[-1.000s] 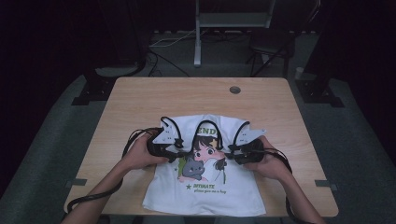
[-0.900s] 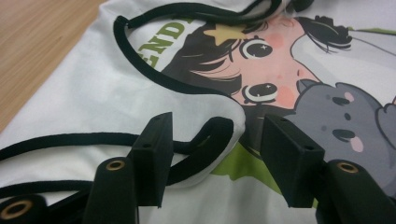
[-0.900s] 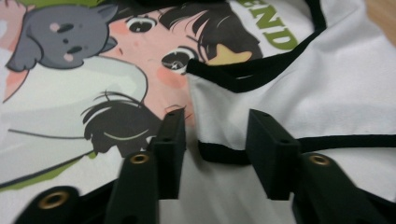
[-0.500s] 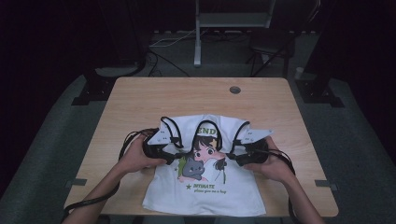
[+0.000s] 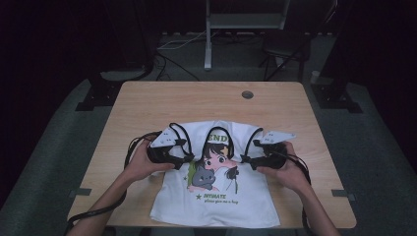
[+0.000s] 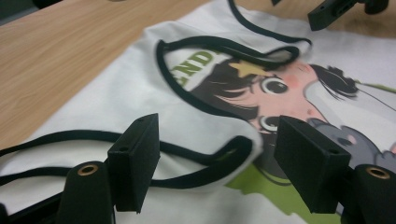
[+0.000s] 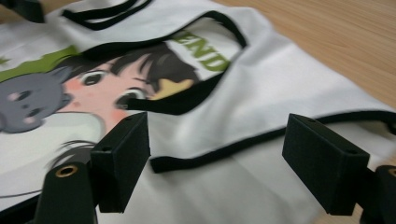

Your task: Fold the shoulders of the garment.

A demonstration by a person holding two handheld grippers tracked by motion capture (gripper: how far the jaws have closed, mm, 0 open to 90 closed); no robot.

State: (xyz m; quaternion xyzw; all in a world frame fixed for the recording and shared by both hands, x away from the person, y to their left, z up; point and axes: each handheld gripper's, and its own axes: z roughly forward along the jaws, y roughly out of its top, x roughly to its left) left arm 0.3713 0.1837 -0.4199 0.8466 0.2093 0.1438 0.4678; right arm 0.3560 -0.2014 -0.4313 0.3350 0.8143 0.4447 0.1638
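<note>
T-shirt (image 5: 221, 196): soft matt cloth | table (image 5: 196, 103): smooth matt wood

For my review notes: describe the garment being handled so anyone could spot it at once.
On the wooden table, at the near edge, a white T-shirt lies between the open left gripper and the open right gripper. Black trim along its edges and a cartoon girl holding a grey cat printed on it set it apart.

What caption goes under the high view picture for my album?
Two hands rest open tools, left tool and right tool, on a folded white cartoon T-shirt on a wooden table.
</note>
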